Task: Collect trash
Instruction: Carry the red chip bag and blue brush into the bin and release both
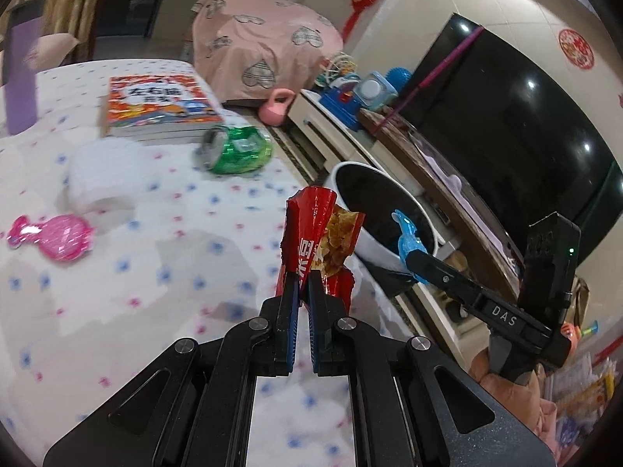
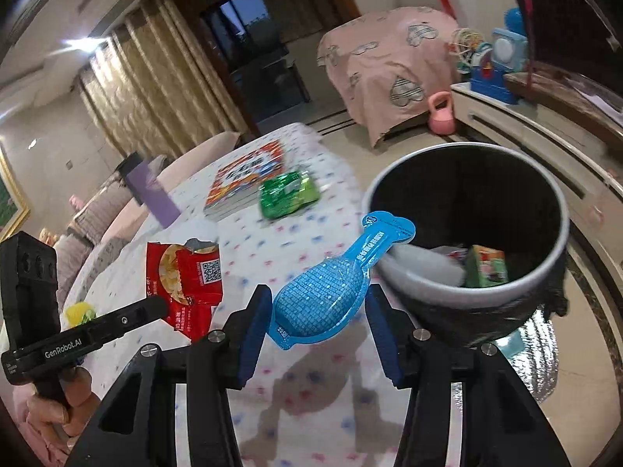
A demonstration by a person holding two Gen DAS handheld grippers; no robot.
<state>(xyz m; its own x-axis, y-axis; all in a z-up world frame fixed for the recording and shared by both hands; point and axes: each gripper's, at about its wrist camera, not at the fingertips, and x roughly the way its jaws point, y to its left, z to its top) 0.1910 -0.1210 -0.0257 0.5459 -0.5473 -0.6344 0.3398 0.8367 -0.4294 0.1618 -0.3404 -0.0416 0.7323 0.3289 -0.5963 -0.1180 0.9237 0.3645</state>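
My left gripper (image 1: pixel 304 281) is shut on a torn red chip bag (image 1: pixel 311 229), held upright above the dotted tablecloth (image 1: pixel 163 272). In the right wrist view the same gripper (image 2: pixel 161 307) and red bag (image 2: pixel 183 272) show at the left. My right gripper (image 2: pixel 319 330) is shut on a blue spoon-shaped packet (image 2: pixel 323 299), whose narrow end reaches over the rim of the trash bin (image 2: pixel 467 150). In the left wrist view the blue packet (image 1: pixel 405 233) hangs over that bin (image 1: pixel 350 167). A crushed green can (image 1: pixel 233 148) and a pink candy-shaped packet (image 1: pixel 54 235) lie on the table.
The black-lined bin stands off the table's edge and holds a green carton (image 2: pixel 486 264) and grey paper. A book (image 1: pixel 155 105), a paper roll (image 1: pixel 101 179) and a purple box (image 1: pixel 21 70) sit on the table. A TV cabinet (image 1: pixel 389 163) runs behind the bin.
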